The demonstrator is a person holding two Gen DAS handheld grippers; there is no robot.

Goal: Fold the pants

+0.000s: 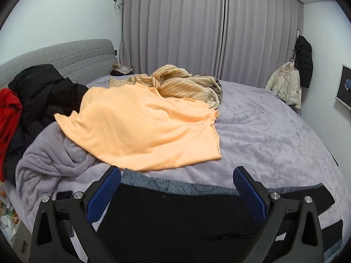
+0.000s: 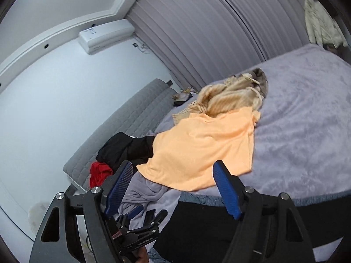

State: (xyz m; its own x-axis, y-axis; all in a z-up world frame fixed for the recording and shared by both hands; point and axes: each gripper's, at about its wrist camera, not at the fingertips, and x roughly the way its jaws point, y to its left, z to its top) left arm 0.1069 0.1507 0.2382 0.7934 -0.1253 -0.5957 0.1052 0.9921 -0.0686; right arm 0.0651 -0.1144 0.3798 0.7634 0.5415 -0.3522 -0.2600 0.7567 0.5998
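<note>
Black pants (image 1: 179,219) lie flat along the near edge of the bed, over a blue-grey patterned cloth (image 1: 175,185). In the left wrist view my left gripper (image 1: 177,172) hangs above them, open wide, with nothing between its blue pads (image 1: 103,195). The right wrist view is tilted and shows the same black pants (image 2: 208,230) below my right gripper (image 2: 173,165), which is also open and holds nothing. My left gripper (image 2: 147,213) appears low in that view, to the left of the pants.
An orange garment (image 1: 140,127) lies spread on the lavender blanket (image 1: 274,135), with a striped beige one (image 1: 182,83) behind it. Black and red clothes (image 1: 39,92) are piled by the grey headboard (image 1: 72,59). Bunched blanket folds (image 1: 50,160) sit at the left, and jackets (image 1: 287,83) hang at the right.
</note>
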